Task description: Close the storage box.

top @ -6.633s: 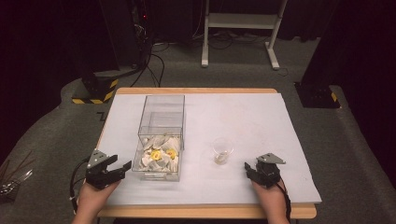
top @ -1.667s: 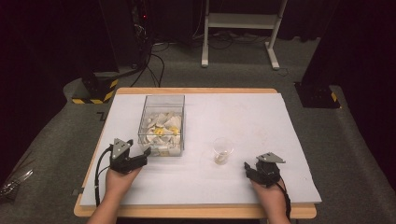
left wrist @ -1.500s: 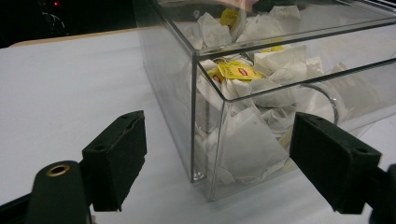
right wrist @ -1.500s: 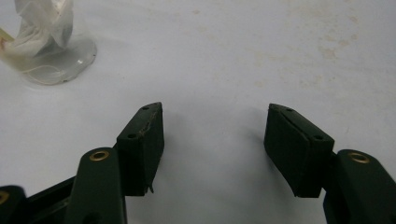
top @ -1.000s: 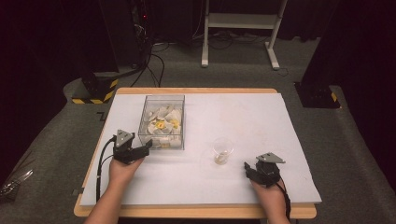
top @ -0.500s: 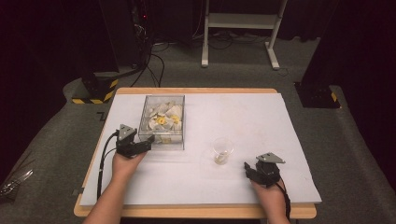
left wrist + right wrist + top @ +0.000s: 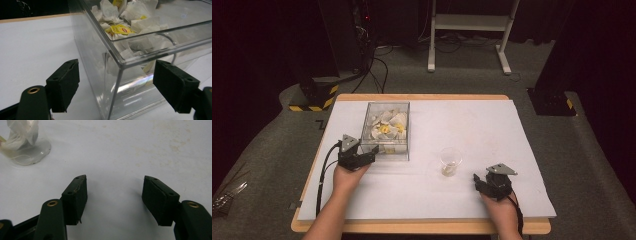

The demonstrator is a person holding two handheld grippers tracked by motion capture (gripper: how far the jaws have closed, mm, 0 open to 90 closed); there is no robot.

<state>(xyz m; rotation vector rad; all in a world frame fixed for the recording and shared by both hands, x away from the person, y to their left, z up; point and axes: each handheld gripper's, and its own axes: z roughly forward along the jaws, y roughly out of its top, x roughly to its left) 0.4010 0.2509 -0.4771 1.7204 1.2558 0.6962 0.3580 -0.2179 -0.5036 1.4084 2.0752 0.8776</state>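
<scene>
A clear plastic box with several white and yellow tea bags stands left of centre on the white sheet. My left gripper is at the box's near left corner. In the left gripper view that corner of the box stands between the pads of the left gripper; the jaws have just been closing a little, and neither pad presses on the wall. The tea bags lie behind it. A small clear cup holds a crumpled white bag. My right gripper rests open and empty on the sheet to the right of the cup.
The white sheet covers a wooden table whose front edge runs just below my hands. A cable trails from the left gripper over the table's left side. On the dark floor behind stand a white metal frame and a yellow-black striped base.
Over the earlier frames the box went from near the front edge farther up the sheet, my left hand following it. In the last second it barely shifted. The right gripper stayed still.
</scene>
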